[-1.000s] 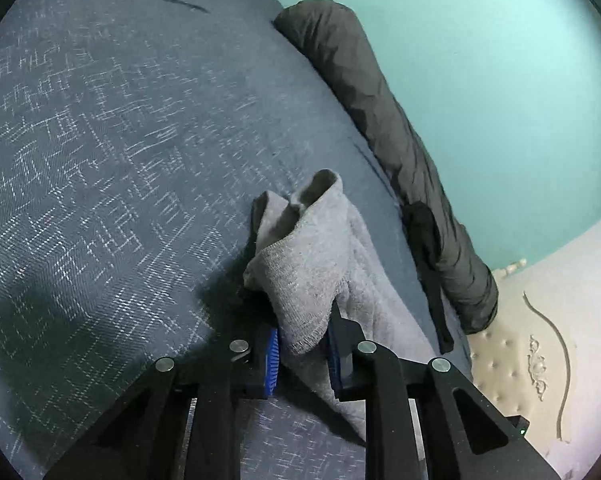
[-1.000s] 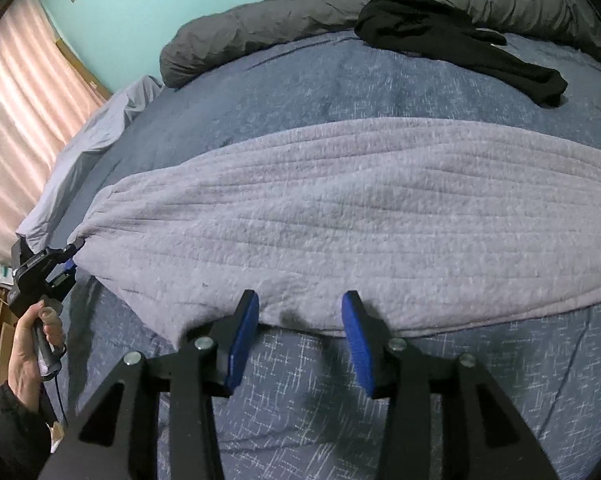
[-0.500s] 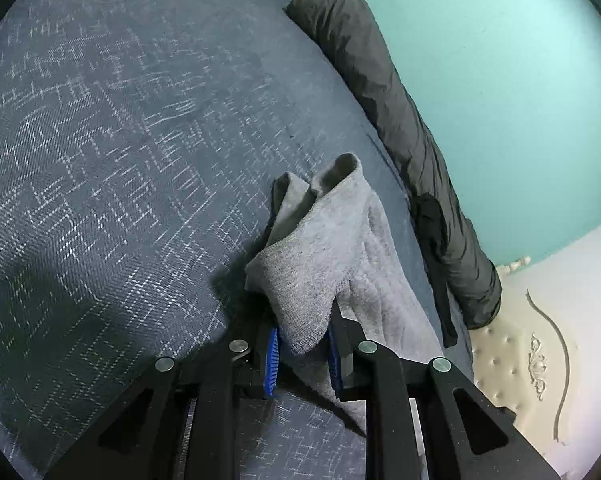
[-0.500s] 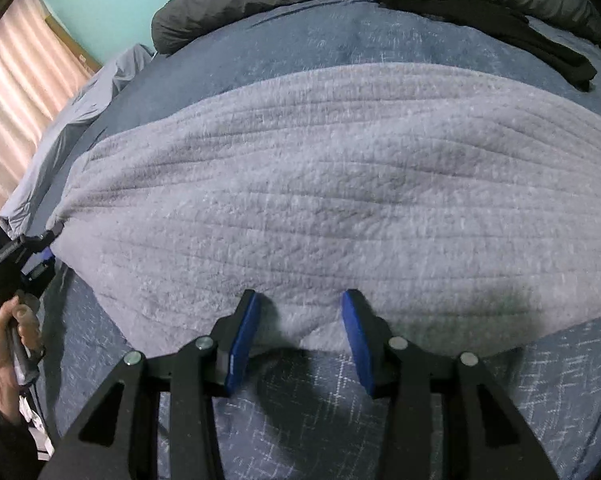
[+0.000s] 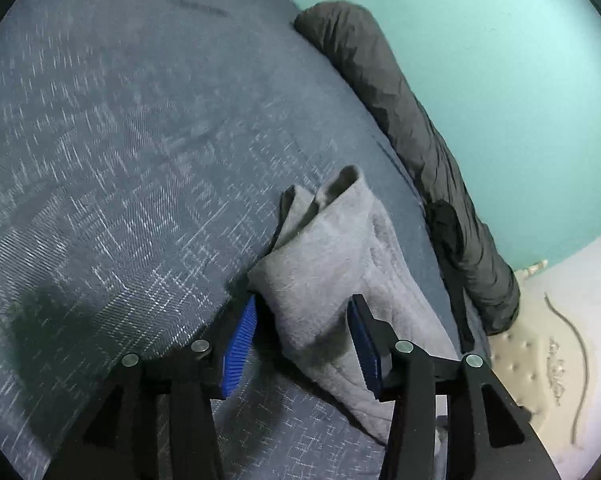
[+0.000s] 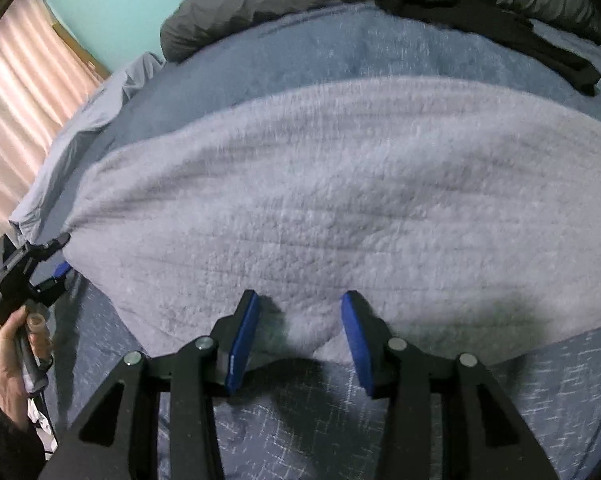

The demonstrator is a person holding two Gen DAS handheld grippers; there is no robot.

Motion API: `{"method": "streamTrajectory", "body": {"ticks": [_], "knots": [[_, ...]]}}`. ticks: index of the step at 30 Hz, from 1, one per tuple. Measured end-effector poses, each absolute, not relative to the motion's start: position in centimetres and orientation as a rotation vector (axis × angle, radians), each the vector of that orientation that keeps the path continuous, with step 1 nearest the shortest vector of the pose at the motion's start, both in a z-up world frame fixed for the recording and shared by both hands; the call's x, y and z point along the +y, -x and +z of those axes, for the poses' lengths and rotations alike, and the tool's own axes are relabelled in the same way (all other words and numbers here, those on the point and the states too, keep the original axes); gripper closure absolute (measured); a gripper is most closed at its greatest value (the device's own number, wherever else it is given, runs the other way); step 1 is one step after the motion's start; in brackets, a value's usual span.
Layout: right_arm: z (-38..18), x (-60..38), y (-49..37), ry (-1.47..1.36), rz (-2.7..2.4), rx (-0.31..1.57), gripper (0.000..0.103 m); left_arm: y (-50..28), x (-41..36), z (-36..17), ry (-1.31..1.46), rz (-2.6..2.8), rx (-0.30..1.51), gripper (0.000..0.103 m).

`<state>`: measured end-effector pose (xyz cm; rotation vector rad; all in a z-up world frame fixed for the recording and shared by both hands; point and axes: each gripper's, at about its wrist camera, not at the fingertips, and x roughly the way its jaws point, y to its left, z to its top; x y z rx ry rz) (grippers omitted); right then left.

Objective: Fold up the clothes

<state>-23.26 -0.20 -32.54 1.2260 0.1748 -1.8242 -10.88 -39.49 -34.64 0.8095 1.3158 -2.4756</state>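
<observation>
A grey fleece garment (image 6: 340,200) lies spread flat across a blue bedcover (image 6: 380,432), filling the middle of the right wrist view from the left edge to the right edge. In the left wrist view its end (image 5: 332,264) sits bunched in the lower centre of the frame, with folded layers standing up toward the middle.

The left gripper (image 5: 302,344) sits at the bottom centre of its own view. Its jaws have just been opening and now stand about half apart. The bunched end of the garment lies between the blue pads (image 5: 240,344), but there is a gap on each side and the pads do not press on it. In the right wrist view the same tool shows at the far left edge, held by a person's hand (image 6: 16,356) in a dark sleeve, right at the garment's corner.

The right gripper (image 6: 298,336) is at the bottom centre of its view, jaws about half apart. The near hem of the garment bulges between the pads; whether they pinch it cannot be told, since the cloth looks loose there.

A dark grey rolled quilt (image 5: 412,152) runs along the teal wall (image 5: 500,80) at the upper right of the left view. A black garment (image 6: 480,20) lies against it at the upper right of the right view. A pink curtain (image 6: 16,92) hangs at the upper left.
</observation>
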Motion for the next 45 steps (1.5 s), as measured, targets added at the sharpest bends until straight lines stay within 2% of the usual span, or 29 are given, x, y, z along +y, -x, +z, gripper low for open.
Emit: {"method": "streamTrajectory", "body": {"ticks": [4, 8, 17, 22, 24, 31, 35, 45], "knots": [[-30.7, 2.5, 24.5, -1.189, -1.892, 0.106, 0.059, 10.8, -38.8, -32.2, -0.733, -2.505, 1.179, 0.048], [-29.3, 7.2, 27.6, -1.179, -2.009, 0.068, 0.059, 11.5, -37.2, -31.4, -0.779, -2.568, 1.070, 0.046], [-26.7, 23.1, 36.2, -1.203, -2.350, -0.061, 0.055, 14.6, -32.7, -31.5, -0.903, -2.641, 1.018, 0.045], [-26.9, 31.0, 39.4, -1.220, -2.518, -0.160, 0.045, 15.9, -30.0, -31.6, -0.972, -2.678, 1.020, 0.045], [-27.0, 33.4, 40.2, -1.214, -2.573, -0.179, 0.044, 16.5, -28.7, -31.6, -1.000, -2.694, 0.992, 0.045], [-28.7, 37.0, 43.3, -1.250, -2.581, -0.254, 0.042, 18.5, -25.4, -32.0, -1.065, -2.726, 0.881, 0.039], [-29.8, 37.5, 45.7, -1.258, -2.583, -0.330, 0.038, 19.4, -24.9, -32.4, -1.074, -2.722, 0.869, 0.037], [-31.9, 37.2, 50.1, -1.266, -2.665, -0.339, 0.037, 21.0, -23.7, -32.6, -1.098, -2.746, 0.811, 0.035]]}}
